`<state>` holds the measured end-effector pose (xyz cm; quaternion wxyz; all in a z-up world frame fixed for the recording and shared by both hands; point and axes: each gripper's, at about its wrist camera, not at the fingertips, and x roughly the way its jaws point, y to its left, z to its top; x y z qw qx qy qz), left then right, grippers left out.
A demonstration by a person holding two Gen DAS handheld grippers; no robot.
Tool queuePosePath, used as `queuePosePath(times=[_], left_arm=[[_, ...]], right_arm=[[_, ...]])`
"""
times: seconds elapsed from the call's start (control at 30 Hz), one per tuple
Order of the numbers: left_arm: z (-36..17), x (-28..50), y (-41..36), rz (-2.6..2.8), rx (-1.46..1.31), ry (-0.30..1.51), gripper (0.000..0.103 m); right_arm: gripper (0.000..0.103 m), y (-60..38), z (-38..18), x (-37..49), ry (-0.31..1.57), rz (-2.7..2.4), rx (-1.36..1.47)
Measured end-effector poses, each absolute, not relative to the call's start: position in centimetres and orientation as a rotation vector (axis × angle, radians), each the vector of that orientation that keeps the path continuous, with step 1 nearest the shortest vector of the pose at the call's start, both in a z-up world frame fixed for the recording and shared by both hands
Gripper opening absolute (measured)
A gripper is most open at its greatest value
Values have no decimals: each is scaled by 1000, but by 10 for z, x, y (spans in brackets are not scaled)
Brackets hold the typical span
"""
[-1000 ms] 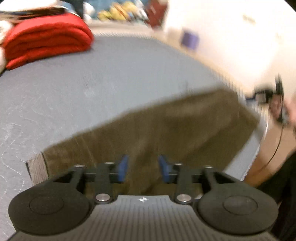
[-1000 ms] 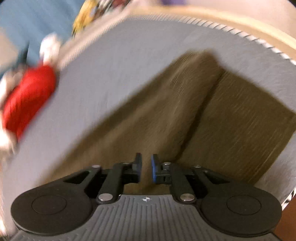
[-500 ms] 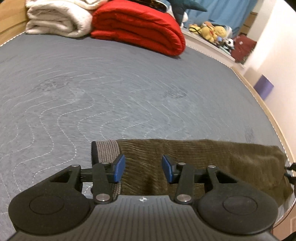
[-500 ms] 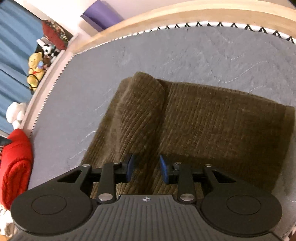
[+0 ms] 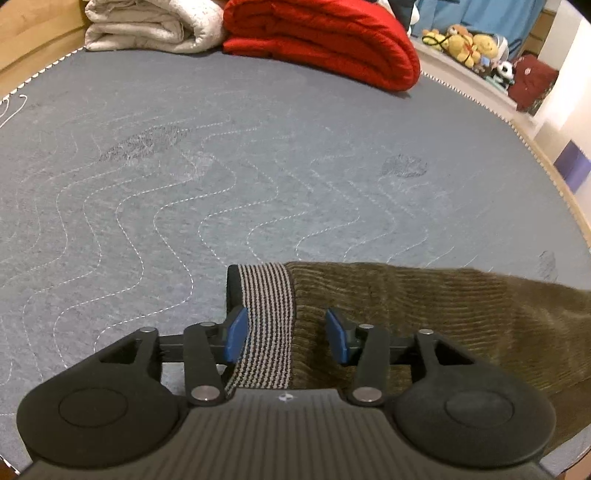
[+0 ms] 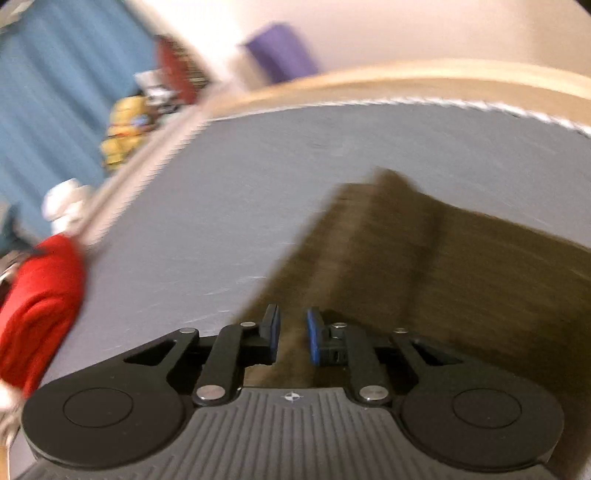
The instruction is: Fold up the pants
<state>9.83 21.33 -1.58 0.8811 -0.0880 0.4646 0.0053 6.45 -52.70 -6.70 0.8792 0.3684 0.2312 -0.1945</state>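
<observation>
Pants [image 5: 424, 306], olive corduroy with striped waistband [image 5: 266, 317], lie folded at near edge of grey quilted mattress [image 5: 221, 177] in wooden frame [image 6: 406, 79]. Right view motion-blurred. Red blanket [image 5: 325, 40], white blanket [image 5: 151, 26], plush toys [image 5: 465, 40] at far side. Left gripper [image 5: 286, 334] spread wide over waistband, grasping nothing. Right gripper [image 6: 291, 334] narrowly parted above pants, grip unclear.

Each gripper, left gripper [image 5: 282, 334] and right gripper [image 6: 291, 334], is matte black: ribbed grey body, round side discs, silver screws, blue finger pads [image 5: 233, 334].
</observation>
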Motion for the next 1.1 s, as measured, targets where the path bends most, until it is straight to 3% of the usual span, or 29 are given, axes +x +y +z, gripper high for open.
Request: queuePosePath(times=[0.3,0.57,0.77,1.1], left_arm=[[-25,103,204,9,-133,998,62],[-25,109,199,10,-126,1005,69],[-24,108,201,13,-135,1005,69],[-22,111,200,12,-140,1005,71]], right_arm=[[16,-548,-75,45,549,-649,817],[20,-554,-82,31,653,-775,746],[20,-534,-96,56,703,-693,562],[19,-528,-92,65,669,-670,576]])
